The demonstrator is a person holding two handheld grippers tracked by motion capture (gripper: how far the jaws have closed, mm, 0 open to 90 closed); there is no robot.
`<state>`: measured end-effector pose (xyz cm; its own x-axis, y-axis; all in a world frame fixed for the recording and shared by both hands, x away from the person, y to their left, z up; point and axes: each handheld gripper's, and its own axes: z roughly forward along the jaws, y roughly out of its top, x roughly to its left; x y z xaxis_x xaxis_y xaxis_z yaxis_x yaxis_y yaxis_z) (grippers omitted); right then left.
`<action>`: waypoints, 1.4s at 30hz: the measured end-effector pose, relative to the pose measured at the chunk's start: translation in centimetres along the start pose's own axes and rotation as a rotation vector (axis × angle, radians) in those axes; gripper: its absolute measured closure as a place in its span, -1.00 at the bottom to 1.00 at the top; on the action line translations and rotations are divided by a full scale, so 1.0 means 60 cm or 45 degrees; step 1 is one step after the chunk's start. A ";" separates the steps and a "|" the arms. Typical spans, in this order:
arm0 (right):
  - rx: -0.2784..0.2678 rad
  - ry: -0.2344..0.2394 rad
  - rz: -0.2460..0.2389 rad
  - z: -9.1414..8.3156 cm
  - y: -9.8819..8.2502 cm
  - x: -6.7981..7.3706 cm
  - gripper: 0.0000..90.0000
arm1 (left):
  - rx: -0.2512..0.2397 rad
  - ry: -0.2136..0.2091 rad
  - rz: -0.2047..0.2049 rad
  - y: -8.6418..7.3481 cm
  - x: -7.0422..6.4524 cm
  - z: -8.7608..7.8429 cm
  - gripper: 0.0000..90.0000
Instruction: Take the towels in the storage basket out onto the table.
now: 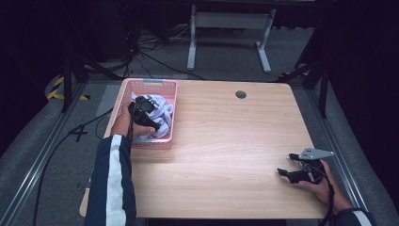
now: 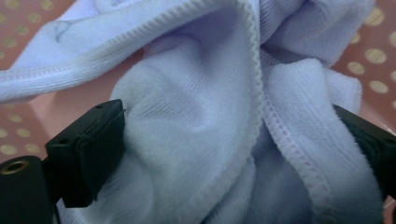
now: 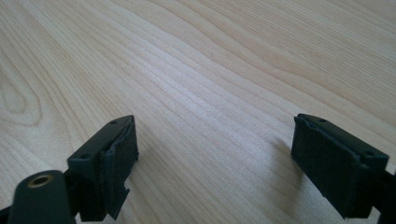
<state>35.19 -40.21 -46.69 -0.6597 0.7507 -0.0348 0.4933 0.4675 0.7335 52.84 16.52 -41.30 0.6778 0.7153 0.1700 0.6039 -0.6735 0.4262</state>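
A pink plastic basket (image 1: 150, 83) stands at the table's far left corner with a crumpled pale lavender cloth (image 1: 163, 114) inside. My left gripper (image 1: 149, 117) reaches down into the basket onto the cloth. In the left gripper view its jaws stand wide apart, and folds of the cloth (image 2: 196, 107) bulge between them over the dotted pink basket floor (image 2: 373, 56). My left gripper (image 2: 233, 149) reads as open around the cloth. My right gripper (image 1: 287, 164) rests low at the table's near right, open. Bare wood lies between its pads (image 3: 112, 154).
The wooden table (image 1: 226, 141) has a round grey cable hole (image 1: 241, 94) near its far edge. Beyond the table stands a white desk frame (image 1: 226, 28), with cables on the floor at the left. A dark blue sleeve with a white stripe (image 1: 113, 183) crosses the table's near left.
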 end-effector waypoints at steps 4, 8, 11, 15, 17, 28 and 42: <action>0.000 0.001 0.001 0.000 0.000 0.000 -0.68 | 0.099 -0.022 -0.016 0.008 0.001 0.027 -0.97; 0.000 0.004 0.002 -0.001 -0.001 0.001 -0.68 | 0.142 -0.077 -0.068 0.008 0.005 0.050 -1.00; 0.000 0.005 0.001 -0.001 -0.001 0.001 -0.68 | 0.152 -0.095 -0.092 0.008 0.008 0.052 -0.99; 0.000 0.007 -0.001 -0.001 -0.001 0.001 -0.68 | 0.138 -0.104 -0.129 0.008 0.010 0.053 -0.77; 0.001 0.009 -0.003 -0.001 -0.001 0.002 -0.68 | 0.147 -0.093 -0.123 0.011 0.007 0.051 -0.58; 0.000 0.012 -0.008 -0.001 -0.001 0.001 -0.68 | 0.150 0.048 -0.060 0.018 -0.007 0.040 0.22; 0.000 0.013 -0.009 -0.001 -0.001 0.001 -0.68 | -0.077 0.280 -0.080 0.017 0.000 -0.050 0.39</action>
<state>35.08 -40.20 -46.69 -0.6689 0.7427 -0.0328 0.4889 0.4727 0.7332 52.20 16.41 -38.20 0.5281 0.7834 0.3277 0.6115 -0.6186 0.4933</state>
